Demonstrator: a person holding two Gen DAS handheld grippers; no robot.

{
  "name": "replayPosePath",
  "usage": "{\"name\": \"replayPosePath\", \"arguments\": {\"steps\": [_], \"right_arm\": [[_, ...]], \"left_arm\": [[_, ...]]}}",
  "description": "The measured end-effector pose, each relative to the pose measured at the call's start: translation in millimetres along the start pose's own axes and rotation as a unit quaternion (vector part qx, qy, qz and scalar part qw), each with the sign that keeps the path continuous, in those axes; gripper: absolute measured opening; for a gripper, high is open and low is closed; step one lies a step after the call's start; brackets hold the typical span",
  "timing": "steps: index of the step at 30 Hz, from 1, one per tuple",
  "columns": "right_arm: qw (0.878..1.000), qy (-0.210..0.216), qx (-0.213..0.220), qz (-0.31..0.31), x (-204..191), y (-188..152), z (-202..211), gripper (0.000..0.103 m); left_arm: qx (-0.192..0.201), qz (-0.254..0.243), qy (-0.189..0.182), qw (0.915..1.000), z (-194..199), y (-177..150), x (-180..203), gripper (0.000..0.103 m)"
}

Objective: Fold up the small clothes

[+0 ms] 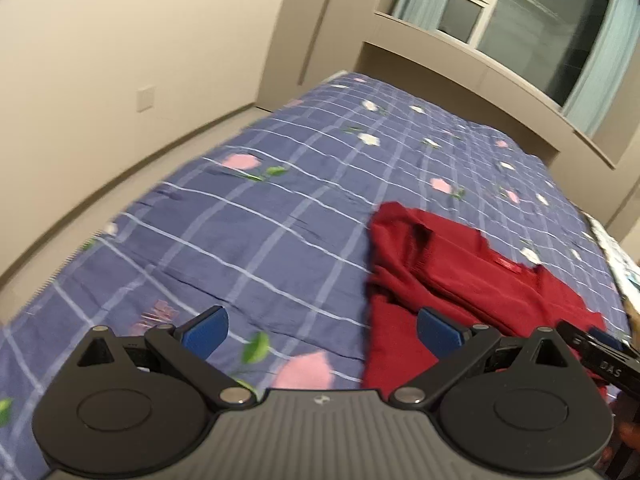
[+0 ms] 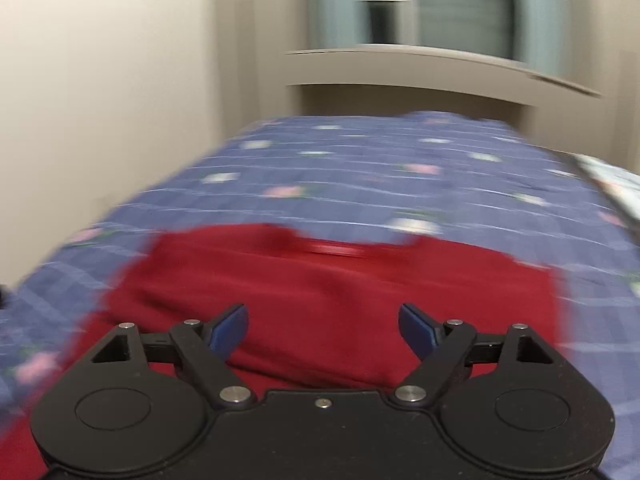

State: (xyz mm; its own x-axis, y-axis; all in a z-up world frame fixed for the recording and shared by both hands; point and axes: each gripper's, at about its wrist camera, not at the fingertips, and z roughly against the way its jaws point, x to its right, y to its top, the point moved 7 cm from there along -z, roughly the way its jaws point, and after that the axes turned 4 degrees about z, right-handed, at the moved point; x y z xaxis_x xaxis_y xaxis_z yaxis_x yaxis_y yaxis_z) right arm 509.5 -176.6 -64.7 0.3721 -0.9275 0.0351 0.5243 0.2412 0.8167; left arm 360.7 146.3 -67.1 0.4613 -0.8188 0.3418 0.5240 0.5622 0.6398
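sweater [image 1: 472,280] lies on the bedsheet [image 1: 240,232], toward the near right part of the bed in the left wrist view; its collar end points away, toward the window [image 1: 520,20]. bare sheet spreads to its left and beyond it. wall [image 1: 120,60] runs along the left of the bed. ledge [image 1: 480,80] stands behind the far end of the bed, window above it, curtains at both sides of the window. left gripper [image 1: 322,332] sits over the sweater's left edge, one finger above sheet, the other above sweater. right gripper [image 2: 322,330] sits over the sweater's near part, sweater [image 2: 320,280] before and under it, sheet [image 2: 360,168] beyond.
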Motion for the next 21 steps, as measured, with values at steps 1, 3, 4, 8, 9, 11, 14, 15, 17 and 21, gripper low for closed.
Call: {"name": "replayPosePath", "arguments": {"steps": [1,3,4,8,9,11,14,15,17,21], "right_arm": [[0.999,-0.029,-0.002,-0.014,23,-4,2,0.084],[0.996,-0.076,-0.005,-0.052,66,-10,4,0.083],[0.993,-0.092,-0.004,-0.070,84,-11,4,0.082],[0.985,-0.105,-0.012,-0.140,138,-17,-10,0.070],[0.983,-0.099,-0.018,-0.154,146,-19,-16,0.066],[0.981,-0.092,-0.035,-0.166,156,-24,-28,0.030],[0.981,-0.078,-0.049,-0.173,161,-28,-36,0.009],[0.981,-0.079,-0.047,-0.169,162,-29,-34,0.009],[0.982,-0.093,-0.047,-0.157,163,-31,-33,0.009],[0.982,-0.105,-0.043,-0.154,160,-31,-30,0.025]], "left_arm": [[-0.001,-0.002,-0.008,1.0000,-3,-3,6,0.102],[-0.009,-0.009,-0.021,0.9997,-11,-10,21,0.102],[-0.014,-0.013,-0.026,0.9995,-15,-15,28,0.102],[-0.037,-0.033,-0.045,0.9978,-29,-36,58,0.102],[-0.044,-0.038,-0.045,0.9973,-32,-41,62,0.102],[-0.055,-0.046,-0.044,0.9964,-35,-49,68,0.102],[-0.062,-0.056,-0.039,0.9958,-34,-56,70,0.102],[-0.062,-0.057,-0.037,0.9957,-34,-57,70,0.102],[-0.062,-0.057,-0.032,0.9959,-34,-57,67,0.102],[-0.066,-0.053,-0.025,0.9961,-33,-58,63,0.102]]}}
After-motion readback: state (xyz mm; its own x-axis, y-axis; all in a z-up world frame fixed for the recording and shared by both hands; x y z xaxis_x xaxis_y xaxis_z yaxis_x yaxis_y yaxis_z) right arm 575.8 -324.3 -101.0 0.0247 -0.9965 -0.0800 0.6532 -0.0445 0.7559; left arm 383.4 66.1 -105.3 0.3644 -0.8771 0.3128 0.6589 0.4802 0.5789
